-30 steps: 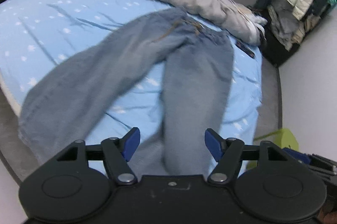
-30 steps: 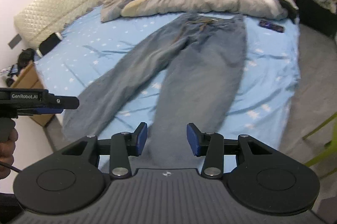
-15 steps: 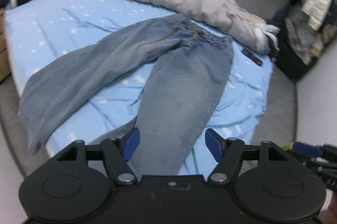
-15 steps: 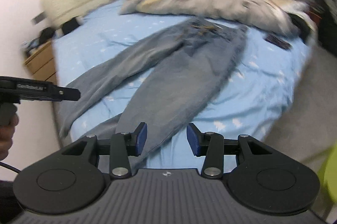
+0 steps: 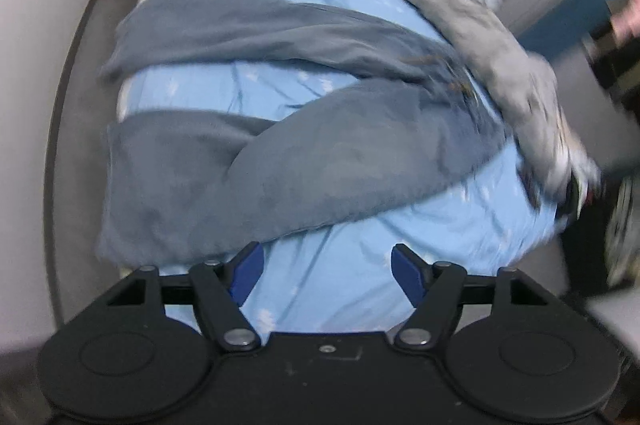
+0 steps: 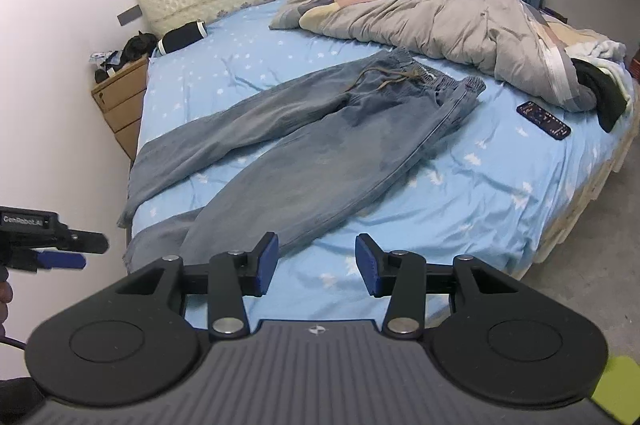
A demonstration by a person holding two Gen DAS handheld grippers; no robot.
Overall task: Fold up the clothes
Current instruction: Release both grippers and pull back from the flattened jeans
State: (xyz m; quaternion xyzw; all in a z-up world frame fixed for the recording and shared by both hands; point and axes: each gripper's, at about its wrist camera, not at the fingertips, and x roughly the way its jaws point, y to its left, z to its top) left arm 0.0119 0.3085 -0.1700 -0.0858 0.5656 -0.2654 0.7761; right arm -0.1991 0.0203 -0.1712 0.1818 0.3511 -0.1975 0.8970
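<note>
A pair of blue jeans [image 6: 320, 153] lies flat on the blue star-print bed sheet [image 6: 500, 185], waistband toward the grey duvet and both legs spread toward the near corner, the hems drooping over the edge. My right gripper [image 6: 316, 249] hovers open above the sheet just past the nearer leg, with nothing between its blue pads. In the blurred left wrist view the jeans [image 5: 320, 169] run crosswise. My left gripper [image 5: 326, 257] is above bare sheet beside the nearer leg, its jaws opening and holding nothing. The left gripper [image 6: 60, 249] also shows at the left edge of the right wrist view.
A rumpled grey duvet [image 6: 460, 25] covers the far side of the bed. A dark remote [image 6: 543, 120] and a black garment [image 6: 600, 89] lie at the right. A wooden nightstand [image 6: 120, 101] stands by the wall at the left, and grey floor lies to the right.
Both grippers swept sideways along the foot of the bed. The left wrist view rolled, so the jeans now run crosswise in it. The jeans have not moved.
</note>
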